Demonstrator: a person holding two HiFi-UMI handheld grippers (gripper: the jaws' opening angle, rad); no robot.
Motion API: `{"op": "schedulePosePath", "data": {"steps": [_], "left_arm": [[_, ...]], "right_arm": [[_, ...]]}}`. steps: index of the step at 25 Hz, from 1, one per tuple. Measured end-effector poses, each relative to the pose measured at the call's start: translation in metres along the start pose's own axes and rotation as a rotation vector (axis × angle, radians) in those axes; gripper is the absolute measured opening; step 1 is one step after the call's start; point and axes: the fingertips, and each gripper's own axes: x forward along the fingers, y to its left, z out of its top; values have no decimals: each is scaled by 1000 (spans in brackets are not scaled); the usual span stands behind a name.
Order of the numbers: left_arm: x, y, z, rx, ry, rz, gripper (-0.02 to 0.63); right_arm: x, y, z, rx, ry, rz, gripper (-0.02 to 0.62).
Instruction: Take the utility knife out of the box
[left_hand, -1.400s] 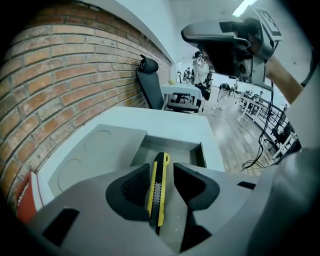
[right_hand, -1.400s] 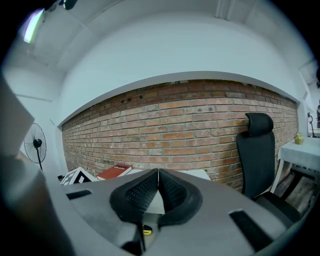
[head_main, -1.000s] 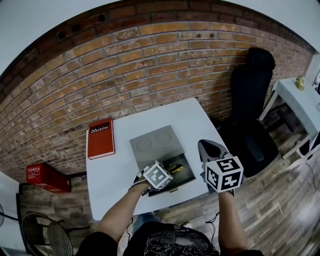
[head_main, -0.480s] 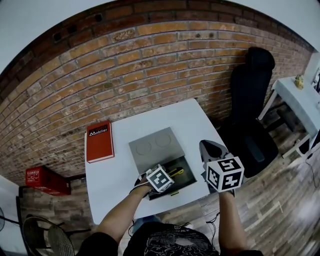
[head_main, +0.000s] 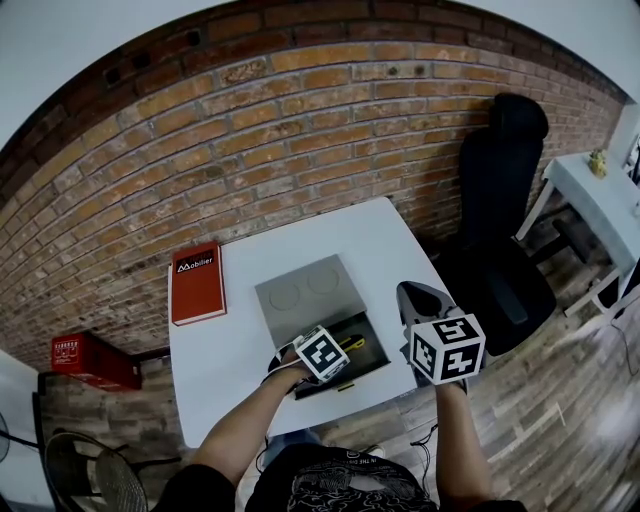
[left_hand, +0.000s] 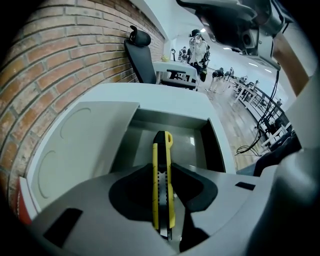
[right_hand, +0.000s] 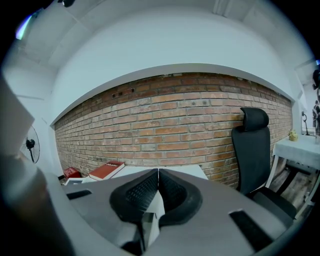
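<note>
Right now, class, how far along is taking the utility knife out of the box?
Done: the lid lies open and the left gripper is down inside the box. In hand: its jaws have just been closing and now look pinched on the yellow utility knife, which is not yet lifted. Left: raise it clear of the box. The right gripper is shut, empty, off to the side.

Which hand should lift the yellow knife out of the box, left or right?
Left. The left gripper has just been closing its fingers, which now pinch the utility knife in the box. The right gripper is shut, empty, and beside the box, pointing at the brick wall.
</note>
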Motion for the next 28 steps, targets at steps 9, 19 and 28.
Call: {"op": "schedulePosePath", "data": {"steps": [9, 19, 28], "left_arm": [[-11, -3, 7, -46, -39, 80, 127], [-40, -2, 32, -114, -158, 221, 127], [-75, -6, 56, -187, -268, 326, 127]], "right_arm": [[-19, -10, -9, 13, 0, 14, 20], [-41, -12, -18, 13, 1, 65, 20], [-54, -11, -18, 17, -2, 123, 20]]}}
